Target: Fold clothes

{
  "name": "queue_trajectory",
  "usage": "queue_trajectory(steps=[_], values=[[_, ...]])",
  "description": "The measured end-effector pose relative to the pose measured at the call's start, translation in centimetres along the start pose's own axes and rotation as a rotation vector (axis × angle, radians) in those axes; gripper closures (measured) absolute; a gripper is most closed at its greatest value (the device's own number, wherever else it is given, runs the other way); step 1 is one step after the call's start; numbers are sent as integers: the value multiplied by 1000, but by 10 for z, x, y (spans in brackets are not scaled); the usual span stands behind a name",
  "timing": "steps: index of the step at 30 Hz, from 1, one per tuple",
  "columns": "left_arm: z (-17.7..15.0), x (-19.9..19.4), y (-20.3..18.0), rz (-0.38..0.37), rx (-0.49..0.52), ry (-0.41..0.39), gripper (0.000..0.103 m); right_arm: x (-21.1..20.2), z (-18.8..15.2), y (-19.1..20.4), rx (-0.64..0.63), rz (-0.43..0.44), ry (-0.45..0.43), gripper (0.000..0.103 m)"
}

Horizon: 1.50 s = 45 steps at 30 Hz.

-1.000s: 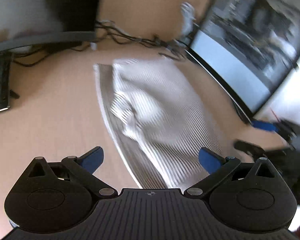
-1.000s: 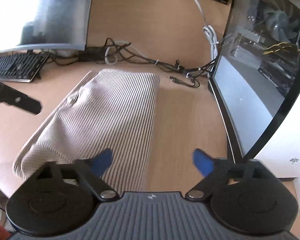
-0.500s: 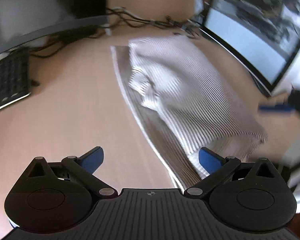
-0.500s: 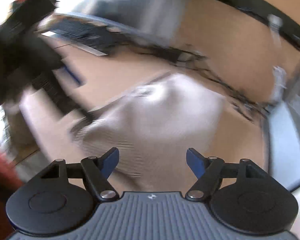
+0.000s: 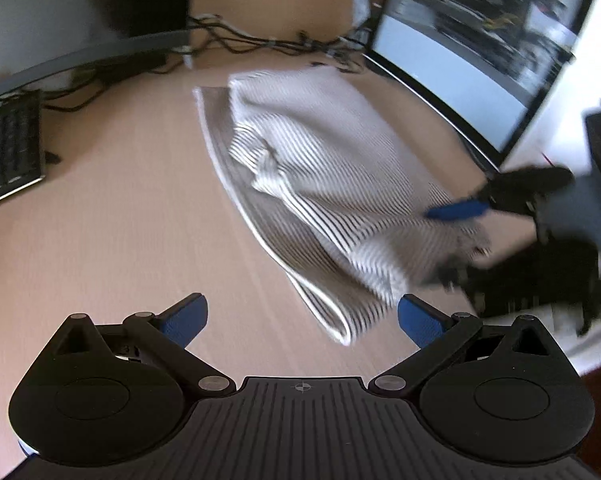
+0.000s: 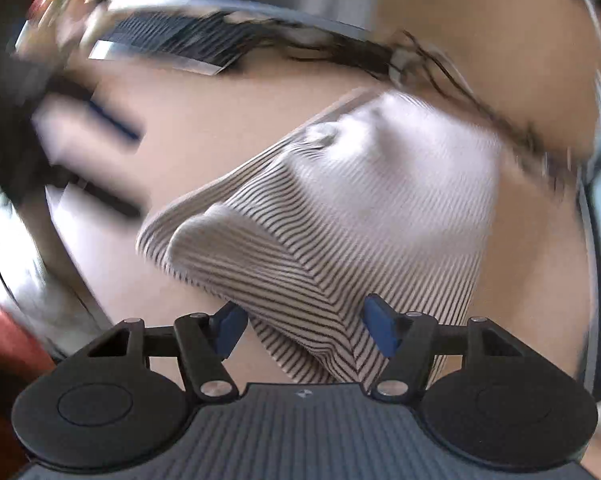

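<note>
Wood-coloured counter (image 5: 100, 240) fills both of my views, and the striped cloth (image 5: 320, 184) lies folded in the middle of it. Behind the cloth a mess of dark cables (image 5: 260, 44) runs along the wall.

From my left side I see the cloth as a long folded shape with a puffy top layer. A black keyboard (image 5: 8, 156) sits far to the left of it. A big dark screen (image 5: 472, 56) stands to the right of it. My left gripper (image 5: 300, 316) hangs above the counter, just in front of the near end of the cloth. Its jaws are wide apart and hold nothing.

From my right side I see the near corner of the cloth up close. It sticks up between my right gripper (image 6: 306, 330) jaws. The blue pads sit on each side of that corner, but there are gaps, so the jaws are not closed on it.

My right view is very blurry. The keyboard (image 6: 168, 44) beyond the cloth is smeared. The left gripper (image 6: 100, 120) there is only a dark streak with some blue. In the left view my right gripper (image 5: 456, 212) is a fuzzy black lump at the cloth's right edge.
</note>
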<state>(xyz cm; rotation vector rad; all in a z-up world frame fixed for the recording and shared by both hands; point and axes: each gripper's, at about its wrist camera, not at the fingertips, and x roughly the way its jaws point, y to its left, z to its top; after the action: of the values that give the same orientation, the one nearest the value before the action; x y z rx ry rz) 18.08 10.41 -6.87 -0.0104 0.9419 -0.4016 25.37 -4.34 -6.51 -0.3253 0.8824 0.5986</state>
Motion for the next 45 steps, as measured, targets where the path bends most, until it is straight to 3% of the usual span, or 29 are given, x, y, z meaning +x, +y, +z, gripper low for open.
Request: queue_trajectory(steps=[2, 4, 8, 11, 14, 19, 24, 26, 27, 30, 32, 34, 37, 39, 40, 41, 45], values=[[-2, 5, -6, -3, 31, 17, 0, 1, 6, -16, 109, 49, 8, 38], [-2, 14, -11, 6, 67, 33, 0, 4, 7, -22, 138, 70, 11, 38], [-1, 40, -18, 69, 110, 58, 0, 7, 4, -21, 142, 71, 7, 38], [9, 46, -20, 132, 96, 20, 0, 0, 3, -12, 110, 48, -11, 37], [22, 42, -13, 89, 2, -18, 0, -12, -10, 4, -5, -39, -58, 21], [36, 42, 3, 12, -141, -10, 0, -1, -33, 27, -200, -237, -100, 20], [38, 48, 9, -26, -173, 11, 0, 18, -29, 32, -232, -341, -133, 20], [36, 44, 13, -49, -178, 15, 0, 23, -21, 31, -235, -339, -115, 37], [36, 41, 17, -66, -180, 12, 0, 24, -18, 30, -242, -335, -103, 54], [39, 21, 37, -138, -208, -41, 0, 19, -13, 30, -299, -345, -72, 65], [45, 8, 56, -152, -233, -96, 0, 15, -9, 30, -337, -352, -51, 68], [57, 7, 70, -114, -208, -129, 0, 14, -8, 30, -365, -356, -15, 71], [72, 26, 65, -128, -129, -116, 0, 10, -4, 37, -405, -342, 41, 74], [82, 42, 58, -148, -71, -100, 8, 2, -2, 47, -436, -326, 82, 74], [87, 50, 55, -158, -42, -92, 20, -5, -3, 54, -458, -322, 108, 75], [92, 58, 52, -167, -14, -84, 23, -11, -3, 60, -479, -317, 134, 75], [103, 91, 29, -225, 96, -43, 26, -41, -3, 76, -561, -315, 205, 75]])
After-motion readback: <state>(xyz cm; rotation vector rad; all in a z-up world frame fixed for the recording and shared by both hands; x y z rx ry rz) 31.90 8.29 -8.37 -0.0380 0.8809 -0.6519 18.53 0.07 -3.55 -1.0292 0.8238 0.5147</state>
